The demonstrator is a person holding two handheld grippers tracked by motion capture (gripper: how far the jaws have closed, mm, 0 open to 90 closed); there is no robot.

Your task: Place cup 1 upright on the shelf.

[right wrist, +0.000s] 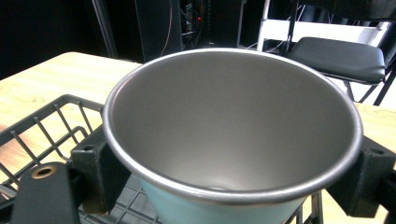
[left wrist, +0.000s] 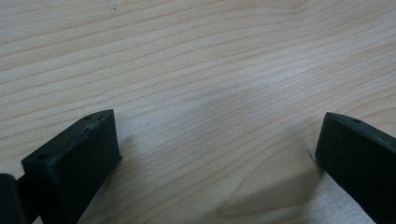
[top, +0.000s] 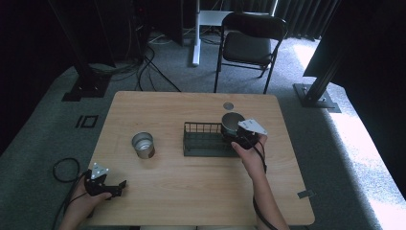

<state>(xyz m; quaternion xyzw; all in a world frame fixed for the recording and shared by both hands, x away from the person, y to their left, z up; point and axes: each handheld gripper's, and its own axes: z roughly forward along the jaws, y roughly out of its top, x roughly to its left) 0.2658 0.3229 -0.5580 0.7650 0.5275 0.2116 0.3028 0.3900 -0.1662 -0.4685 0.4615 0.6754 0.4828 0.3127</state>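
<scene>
The wire rack (top: 203, 140) sits a little right of the middle of the wooden worktop (top: 191, 191), and everything else is placed from it. At the rack's right end, the right hand-held gripper (top: 238, 135) grips a metal cup (top: 232, 122), one black jaw on each side of the cup just under its rim. In the right gripper view the cup (right wrist: 233, 126) is upright with its mouth open, grey inside and pale blue on the outer wall, and it stands over the rack (right wrist: 42, 121), whose dark bars show to the left and below; whether the cup's base touches the rack floor cannot be told. The person's right hand (top: 251, 153) holds this gripper from the near side of the rack.

A second, silver cup (top: 143, 145) stands upright on the worktop to the left of the rack, apart from it.

Well to the left of the rack and nearer the person, at the worktop's near-left corner, the left hand-held gripper (top: 119, 188) is held low over the wood. The left gripper view has its two jaws spread wide with bare worktop (left wrist: 210, 84) between them.

Beyond the rack, off the worktop's far edge, a black folding chair (top: 249, 45) stands on the carpet
</scene>
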